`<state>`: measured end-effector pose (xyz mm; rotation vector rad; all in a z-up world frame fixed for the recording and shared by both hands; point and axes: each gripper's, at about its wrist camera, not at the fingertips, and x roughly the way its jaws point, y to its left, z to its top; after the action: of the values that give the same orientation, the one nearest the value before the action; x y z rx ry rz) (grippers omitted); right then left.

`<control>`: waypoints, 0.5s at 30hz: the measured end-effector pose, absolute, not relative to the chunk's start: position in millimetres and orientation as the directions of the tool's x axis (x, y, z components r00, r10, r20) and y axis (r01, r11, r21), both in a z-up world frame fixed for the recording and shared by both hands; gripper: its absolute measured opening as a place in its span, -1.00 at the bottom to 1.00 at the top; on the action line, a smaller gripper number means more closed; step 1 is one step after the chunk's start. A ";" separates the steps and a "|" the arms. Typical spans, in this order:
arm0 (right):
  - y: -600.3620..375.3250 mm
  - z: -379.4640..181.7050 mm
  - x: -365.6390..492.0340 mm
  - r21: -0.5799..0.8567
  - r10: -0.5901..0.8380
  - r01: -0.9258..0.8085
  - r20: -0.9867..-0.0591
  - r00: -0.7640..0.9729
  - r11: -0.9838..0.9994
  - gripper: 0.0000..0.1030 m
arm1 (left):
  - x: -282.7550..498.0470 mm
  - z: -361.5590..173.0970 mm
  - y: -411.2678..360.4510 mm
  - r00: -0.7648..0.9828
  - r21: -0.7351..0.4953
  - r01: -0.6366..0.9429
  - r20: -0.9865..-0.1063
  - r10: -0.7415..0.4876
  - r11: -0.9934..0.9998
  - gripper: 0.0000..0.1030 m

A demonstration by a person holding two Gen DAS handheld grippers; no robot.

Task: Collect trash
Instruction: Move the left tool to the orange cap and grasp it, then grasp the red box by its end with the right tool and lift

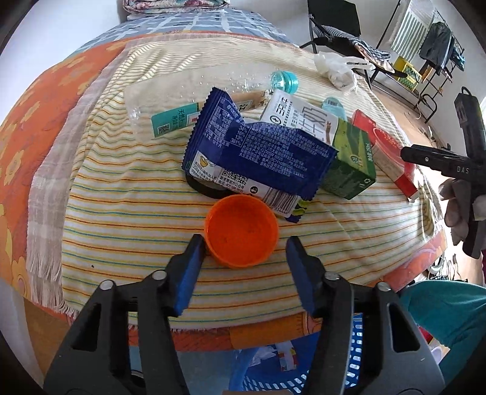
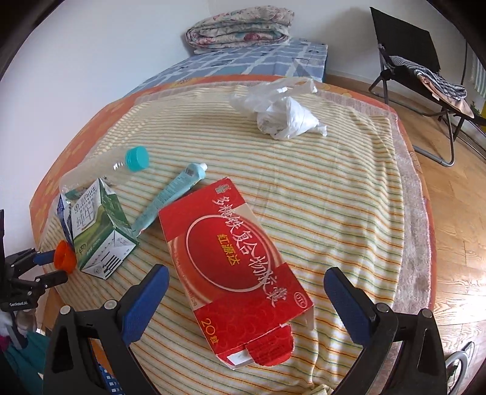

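Observation:
Trash lies on a striped cloth on a bed. An orange cap [image 1: 242, 231] lies open side up between the fingers of my left gripper [image 1: 243, 246], which is open around it; the left pad touches its rim. Behind it lie a blue wrapper [image 1: 258, 149], a green milk carton [image 1: 349, 161], a clear bottle with a teal cap [image 1: 284, 80] and a white plastic bag [image 1: 337, 70]. My right gripper [image 2: 246, 287] is open, its fingers either side of a flat red box [image 2: 237, 267]. The carton [image 2: 100, 231], a teal tube [image 2: 170, 197] and the bag [image 2: 282, 115] show in the right wrist view.
A blue plastic basket [image 1: 358, 343] stands below the bed's near edge. A folded quilt [image 2: 240, 27] lies at the far end of the bed. A black folding chair [image 2: 416, 60] stands on the wooden floor to the right.

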<state>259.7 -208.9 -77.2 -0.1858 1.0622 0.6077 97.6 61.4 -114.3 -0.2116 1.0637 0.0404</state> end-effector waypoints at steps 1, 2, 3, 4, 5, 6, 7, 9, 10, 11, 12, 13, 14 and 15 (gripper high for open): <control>-207.6 -78.0 258.7 0.143 0.380 -0.557 -0.862 0.337 0.818 1.00 | 97.5 -114.4 61.4 0.487 -0.149 -0.133 -0.871 -0.067 0.980 0.08; -205.9 -78.9 257.4 0.139 0.379 -0.565 -0.864 0.333 0.813 1.00 | 97.6 -114.3 61.0 0.487 -0.145 -0.132 -0.871 -0.064 0.981 0.03; -204.2 -79.6 256.0 0.133 0.376 -0.572 -0.866 0.331 0.810 1.00 | 97.9 -114.4 61.1 0.486 -0.142 -0.132 -0.872 -0.061 0.981 -0.01; -202.0 -80.3 254.1 0.125 0.372 -0.581 -0.868 0.329 0.804 1.00 | 98.2 -114.5 61.9 0.485 -0.141 -0.134 -0.873 -0.060 0.981 -0.07; -199.2 -81.6 252.0 0.111 0.365 -0.591 -0.871 0.329 0.799 1.00 | 98.3 -114.6 62.9 0.485 -0.148 -0.135 -0.872 -0.065 0.980 -0.07; -197.8 -82.3 251.0 0.103 0.360 -0.597 -0.873 0.330 0.796 1.00 | 98.5 -114.7 63.9 0.486 -0.154 -0.137 -0.871 -0.070 0.979 -0.07; -195.5 -83.8 249.2 0.091 0.353 -0.605 -0.876 0.329 0.791 1.00 | 98.6 -114.6 64.4 0.486 -0.158 -0.138 -0.871 -0.072 0.978 -0.07; -191.7 -86.8 246.8 0.072 0.338 -0.617 -0.882 0.327 0.784 1.00 | 98.4 -114.4 64.2 0.488 -0.157 -0.137 -0.870 -0.072 0.978 -0.07; -190.4 -88.0 245.6 0.057 0.328 -0.619 -0.884 0.333 0.783 1.00 | 98.1 -114.3 63.7 0.489 -0.155 -0.136 -0.870 -0.070 0.979 -0.07; -188.8 -89.8 244.2 0.036 0.314 -0.624 -0.886 0.341 0.780 1.00 | 98.0 -114.3 63.2 0.490 -0.153 -0.135 -0.869 -0.068 0.979 -0.07; -187.7 -91.0 242.9 0.022 0.305 -0.628 -0.887 0.346 0.778 1.00 | 97.9 -114.2 63.0 0.491 -0.153 -0.135 -0.869 -0.068 0.979 -0.07; -186.2 -92.8 241.3 -0.004 0.286 -0.633 -0.890 0.356 0.774 0.99 | 97.6 -114.2 63.1 0.491 -0.153 -0.136 -0.868 -0.068 0.979 -0.07; -184.8 -95.2 239.9 -0.031 0.264 -0.636 -0.893 0.364 0.771 0.97 | 97.5 -114.0 63.2 0.492 -0.156 -0.137 -0.868 -0.069 0.978 -0.08; -183.8 -96.5 239.3 -0.046 0.252 -0.638 -0.895 0.368 0.769 0.92 | 97.4 -113.8 63.1 0.493 -0.157 -0.138 -0.867 -0.070 0.978 -0.08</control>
<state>239.3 -183.8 -96.5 -0.4231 1.0482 0.5933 97.4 63.1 -113.8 -0.2167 1.0572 0.0417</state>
